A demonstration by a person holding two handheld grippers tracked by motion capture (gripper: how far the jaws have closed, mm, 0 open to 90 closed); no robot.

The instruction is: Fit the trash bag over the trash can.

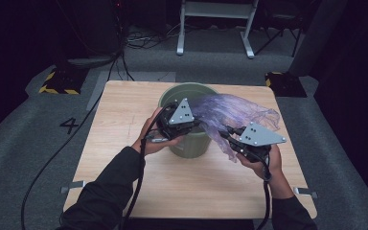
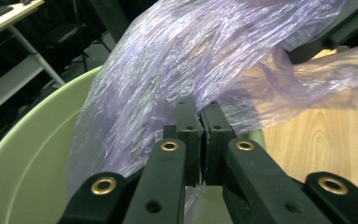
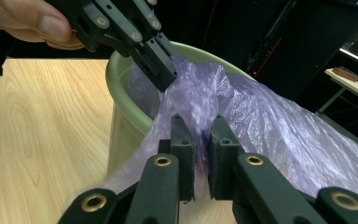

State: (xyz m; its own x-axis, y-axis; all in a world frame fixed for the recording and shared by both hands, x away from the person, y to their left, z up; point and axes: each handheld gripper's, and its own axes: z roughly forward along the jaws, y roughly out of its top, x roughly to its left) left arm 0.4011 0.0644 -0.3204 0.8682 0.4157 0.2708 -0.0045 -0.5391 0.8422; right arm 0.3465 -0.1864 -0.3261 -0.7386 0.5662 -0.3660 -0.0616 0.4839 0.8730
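Observation:
A pale green bin [image 1: 188,93] stands on the wooden table [image 1: 120,129]. A thin purple plastic bag [image 1: 237,111] spills from the bin's mouth over its right rim. My left gripper [image 1: 199,124] sits at the bin's near rim; in the left gripper view its jaws [image 2: 201,109] are shut on a fold of the bag [image 2: 168,60]. My right gripper [image 1: 223,130] is to the right of the bin. Its jaws [image 3: 200,122] stand slightly apart with bag film [image 3: 270,116] between them. The left gripper [image 3: 165,77] shows there above the bin's rim [image 3: 121,93].
The table's left half and near edge are bare wood. Grey carpet surrounds it, with a white frame [image 1: 215,28] and cables beyond the far edge and yellow-black striped feet [image 1: 60,81] at the back left.

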